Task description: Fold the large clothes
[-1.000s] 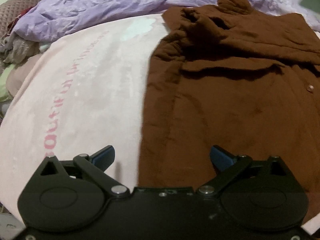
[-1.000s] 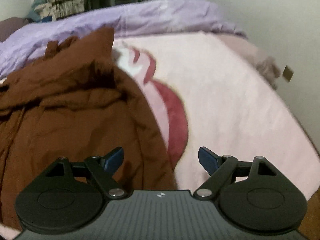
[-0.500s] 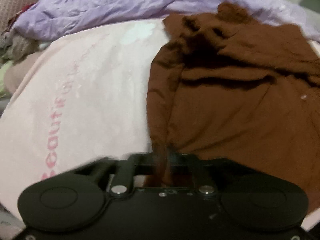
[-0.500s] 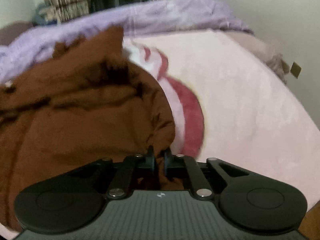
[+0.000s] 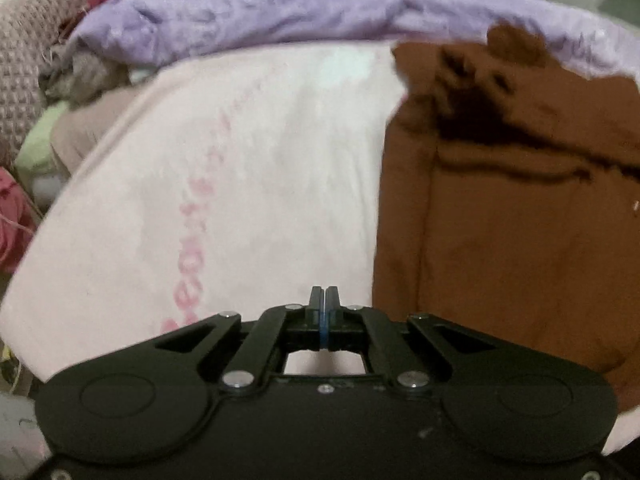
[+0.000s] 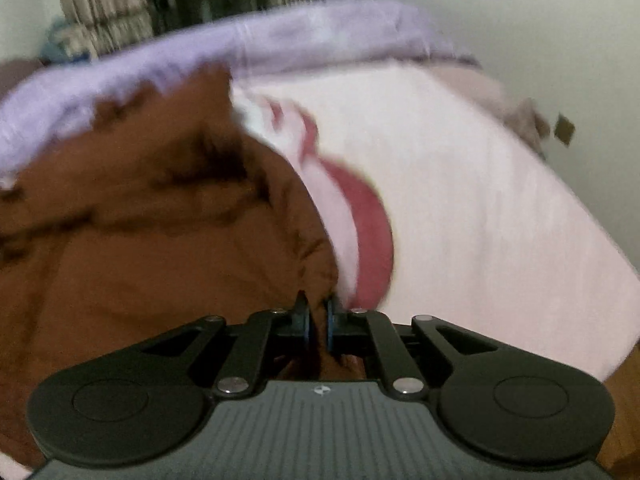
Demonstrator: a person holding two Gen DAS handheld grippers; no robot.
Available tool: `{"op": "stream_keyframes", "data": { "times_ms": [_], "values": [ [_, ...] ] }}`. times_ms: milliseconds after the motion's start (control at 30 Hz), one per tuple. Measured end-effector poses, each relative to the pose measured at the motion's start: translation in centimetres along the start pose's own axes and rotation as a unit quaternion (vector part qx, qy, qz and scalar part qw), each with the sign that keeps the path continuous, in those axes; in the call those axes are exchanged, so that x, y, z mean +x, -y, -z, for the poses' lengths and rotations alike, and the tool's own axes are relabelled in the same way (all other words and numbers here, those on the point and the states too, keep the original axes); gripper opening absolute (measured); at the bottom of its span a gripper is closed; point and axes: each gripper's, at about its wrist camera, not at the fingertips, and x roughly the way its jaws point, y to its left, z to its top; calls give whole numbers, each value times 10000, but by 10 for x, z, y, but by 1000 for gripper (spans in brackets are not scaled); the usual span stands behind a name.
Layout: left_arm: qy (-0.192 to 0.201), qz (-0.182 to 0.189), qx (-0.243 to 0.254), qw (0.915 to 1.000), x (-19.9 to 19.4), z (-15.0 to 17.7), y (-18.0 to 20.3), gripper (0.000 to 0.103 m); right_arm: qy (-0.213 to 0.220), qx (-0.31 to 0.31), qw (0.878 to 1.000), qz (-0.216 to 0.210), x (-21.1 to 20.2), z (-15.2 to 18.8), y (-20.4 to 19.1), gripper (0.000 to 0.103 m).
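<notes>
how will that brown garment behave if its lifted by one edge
Probably floppy: the brown garment lies creased and bunched on the pink blanket. It should drape and trail below the right claw, which pinches only a small fold. It looks thick, so likely fairly heavy.

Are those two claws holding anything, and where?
The right gripper pinches the brown garment at its near right edge. The left gripper is shut on nothing, over the pink blanket.
</notes>
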Motion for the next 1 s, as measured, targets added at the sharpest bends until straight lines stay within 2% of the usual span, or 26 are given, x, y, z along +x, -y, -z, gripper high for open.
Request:
{"op": "stream_keyframes", "data": {
  "times_ms": [100,167,233,267,300,333,400,467,533,633,733,767,967,1000],
  "values": [
    [19,219,-97,9997,-5,3,9,3,-49,82,9997,225,9,3,0,39],
    [273,303,-78,9991,-17,-4,20,8,308,96,9985,444,-8,-2,-4,40],
    [493,571,-144,9970,-26,-15,34,43,1033,181,9891,1038,-34,-3,-15,41],
    [572,774,-177,9952,-30,-18,43,68,1441,296,9810,1269,-47,-3,-22,41],
    [678,1041,-186,9921,-33,-20,55,75,1712,362,9763,1271,-58,-2,-30,41],
    [734,1225,-149,9896,-36,-21,69,75,1801,359,9782,974,-66,-2,-40,41],
    [688,1377,30,9881,-35,-20,95,77,1567,198,9874,144,-68,0,-65,40],
    [549,1255,227,9903,-29,-19,123,77,1197,-127,9907,-627,-62,6,-100,40],
    [415,1196,315,9915,-22,-15,144,77,980,-571,9883,-1022,-54,16,-137,40],
    [184,1283,460,9905,-9,-5,159,78,727,-1052,9836,-1275,-45,28,-178,40],
    [23,996,619,9931,7,-1,162,85,398,-1280,9813,-1379,-35,42,-199,40],
    [19,979,565,9936,11,1,158,90,313,-1289,9818,-1362,-35,46,-200,40],
    [-21,920,319,9952,20,0,141,93,32,-885,9885,-1229,-20,42,-176,39],
    [-13,903,327,9954,20,0,139,93,17,-827,9887,-1249,-21,43,-171,30]
  ]
}}
